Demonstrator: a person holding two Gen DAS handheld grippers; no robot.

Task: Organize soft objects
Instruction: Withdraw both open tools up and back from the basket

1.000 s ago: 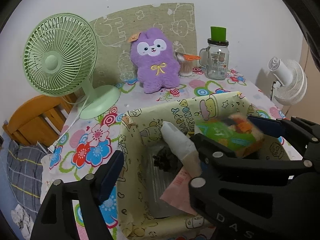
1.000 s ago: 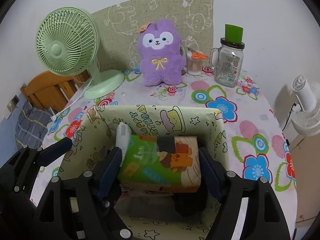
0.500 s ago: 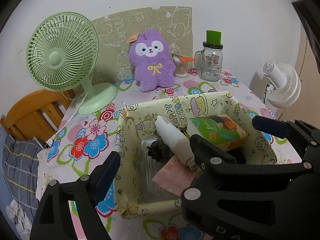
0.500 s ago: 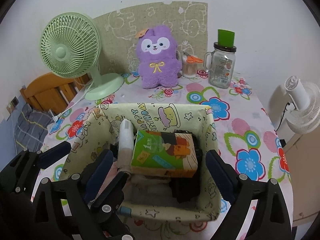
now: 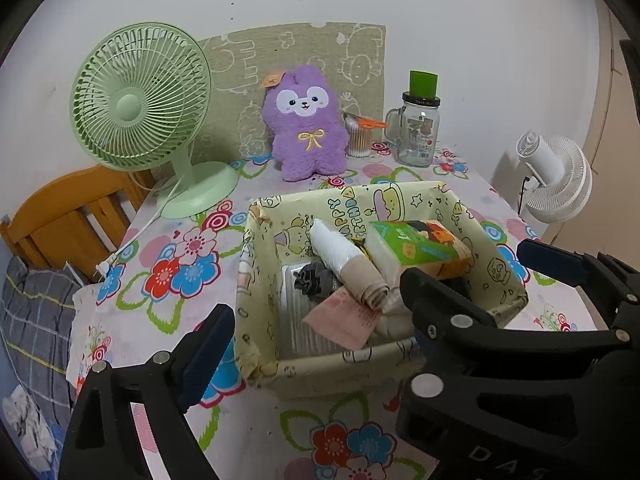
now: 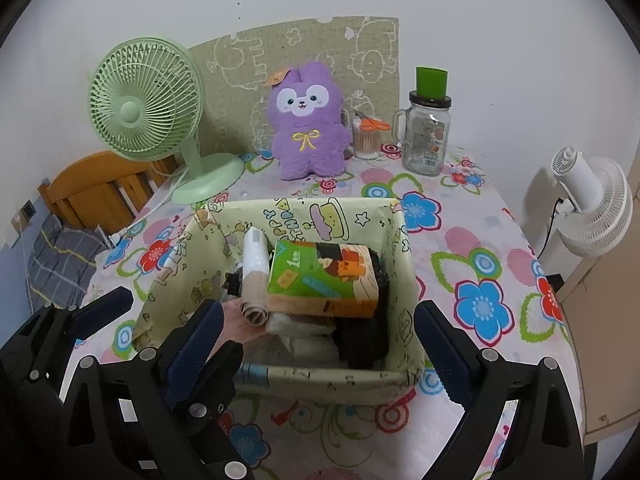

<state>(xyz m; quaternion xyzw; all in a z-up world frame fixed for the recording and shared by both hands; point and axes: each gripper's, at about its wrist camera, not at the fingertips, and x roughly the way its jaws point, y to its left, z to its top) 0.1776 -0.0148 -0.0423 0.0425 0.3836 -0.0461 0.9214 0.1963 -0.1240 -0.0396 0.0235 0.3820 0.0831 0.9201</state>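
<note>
The green-and-orange printed soft tissue pack (image 6: 324, 278), which sat between the right gripper's (image 6: 316, 332) jaws a second ago, now lies released in the pale yellow cartoon-print fabric box (image 6: 402, 240), on top of dark clothing and beside a rolled white-and-beige cloth (image 6: 255, 276). That placement looks finished, and both tools have drawn back toward the near edge of the box. The right gripper's jaws have just been opening and now stand wide with nothing between them, clear of the pack. The left gripper (image 5: 316, 316) has also been spreading its jaws; it is empty and wide open. The fluffy purple plush rabbit (image 6: 306, 126) sitting upright at the back of the floral tablecloth (image 6: 480, 264) is probably the next soft thing to collect.
</note>
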